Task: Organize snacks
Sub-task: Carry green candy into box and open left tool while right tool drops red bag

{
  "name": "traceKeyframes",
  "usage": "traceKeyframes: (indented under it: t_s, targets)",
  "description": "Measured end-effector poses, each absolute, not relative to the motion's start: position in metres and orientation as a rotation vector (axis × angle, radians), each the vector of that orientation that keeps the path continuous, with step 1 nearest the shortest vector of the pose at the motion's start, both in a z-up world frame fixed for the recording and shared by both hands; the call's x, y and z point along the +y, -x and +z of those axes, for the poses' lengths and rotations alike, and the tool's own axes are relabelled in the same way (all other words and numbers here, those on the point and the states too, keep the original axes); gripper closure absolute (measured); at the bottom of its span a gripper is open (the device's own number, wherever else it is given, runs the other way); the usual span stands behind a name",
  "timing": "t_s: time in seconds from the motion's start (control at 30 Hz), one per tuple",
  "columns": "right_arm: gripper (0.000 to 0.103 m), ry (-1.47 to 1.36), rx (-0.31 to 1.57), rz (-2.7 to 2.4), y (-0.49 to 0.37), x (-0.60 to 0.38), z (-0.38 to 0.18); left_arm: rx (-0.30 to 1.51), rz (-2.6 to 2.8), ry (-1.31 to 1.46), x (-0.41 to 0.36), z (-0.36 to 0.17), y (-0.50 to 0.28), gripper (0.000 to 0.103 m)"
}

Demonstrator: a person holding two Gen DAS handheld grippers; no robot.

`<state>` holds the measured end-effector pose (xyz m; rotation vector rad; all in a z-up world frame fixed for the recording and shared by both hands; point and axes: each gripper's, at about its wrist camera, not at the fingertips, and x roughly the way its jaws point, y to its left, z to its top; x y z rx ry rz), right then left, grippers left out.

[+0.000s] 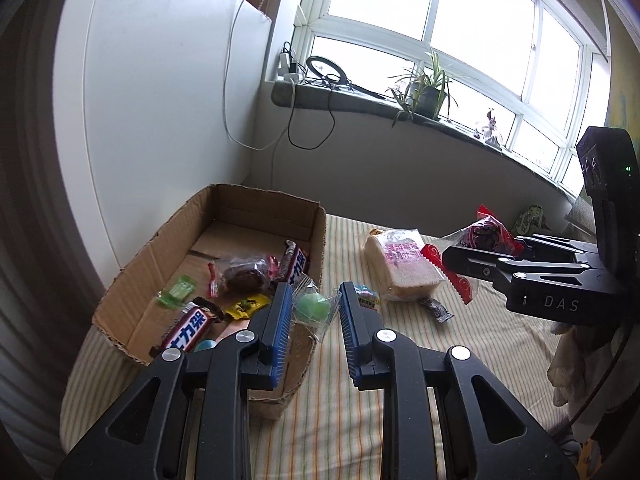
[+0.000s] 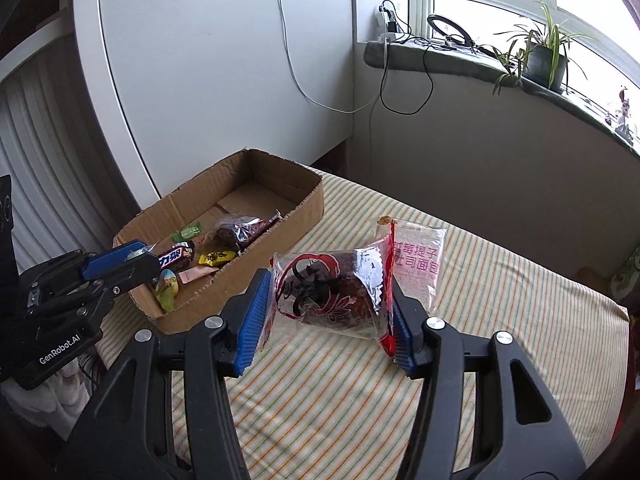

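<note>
Both grippers are matte black, built from angular linkage arms with triangular cut-outs and round silver pivot screws. The left gripper (image 1: 312, 316) carries blue ribbed pads (image 1: 280, 320) on the inner faces of its fingers; its body reads "GenRobot.AI" in white at 8 o'clock in the right wrist view. The right gripper (image 2: 326, 312) has matching blue ribbed pads (image 2: 252, 320), white "DAS" lettering and a small green light at 3 o'clock in the left wrist view.

Behind the cardboard box (image 1: 168, 256), a small windowsill figurine (image 1: 491, 128) is too tiny to identify. The green packet (image 1: 528, 218) right of the box is perhaps half hidden.
</note>
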<state>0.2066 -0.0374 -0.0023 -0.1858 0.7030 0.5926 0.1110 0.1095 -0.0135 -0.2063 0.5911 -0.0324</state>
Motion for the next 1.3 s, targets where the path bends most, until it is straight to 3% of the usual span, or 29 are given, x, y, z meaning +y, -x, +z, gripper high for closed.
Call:
traceKeyframes:
  t_s: [1.3]
  targets:
    - [0.046, 0.240, 0.771, 0.766, -0.261, 0.097, -0.039, 0.627, 0.077, 0.256, 0.185, -0.044, -0.143, 0.080]
